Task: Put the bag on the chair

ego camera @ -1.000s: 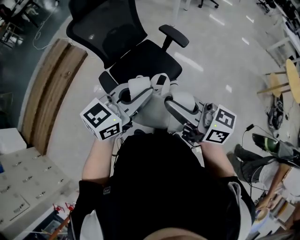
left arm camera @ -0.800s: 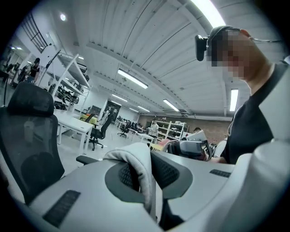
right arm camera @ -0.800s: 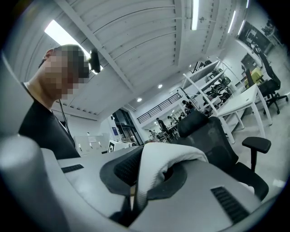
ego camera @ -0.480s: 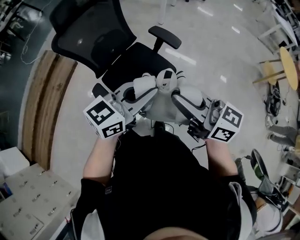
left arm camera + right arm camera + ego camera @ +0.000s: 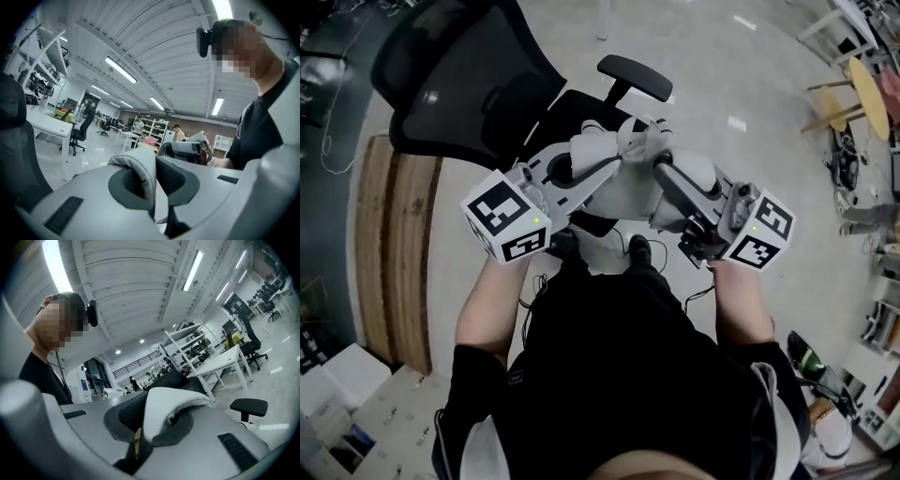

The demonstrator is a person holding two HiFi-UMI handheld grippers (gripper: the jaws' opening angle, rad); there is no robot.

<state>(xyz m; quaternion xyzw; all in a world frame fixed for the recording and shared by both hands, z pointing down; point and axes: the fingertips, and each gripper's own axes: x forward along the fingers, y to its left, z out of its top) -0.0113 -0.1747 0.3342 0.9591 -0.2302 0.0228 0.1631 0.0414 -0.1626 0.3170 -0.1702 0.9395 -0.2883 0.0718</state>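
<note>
Carry step in hand. Nearest us, left gripper [image 5: 150, 178] and right gripper [image 5: 150, 423]: jaws of each clenched on a fold of the white bag [image 5: 623, 195]. The bag hangs between them, just short of the black office chair [image 5: 469, 84]. Next, we judge: bring it over the seat, lower, release.

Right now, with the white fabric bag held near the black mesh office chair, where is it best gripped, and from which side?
Probably its upper edge, one fold near each end, approached level from the person's side. The white fabric bag is soft and sags, so a bunched fold suits narrow jaws; the left gripper and right gripper are each shut on one.
</note>
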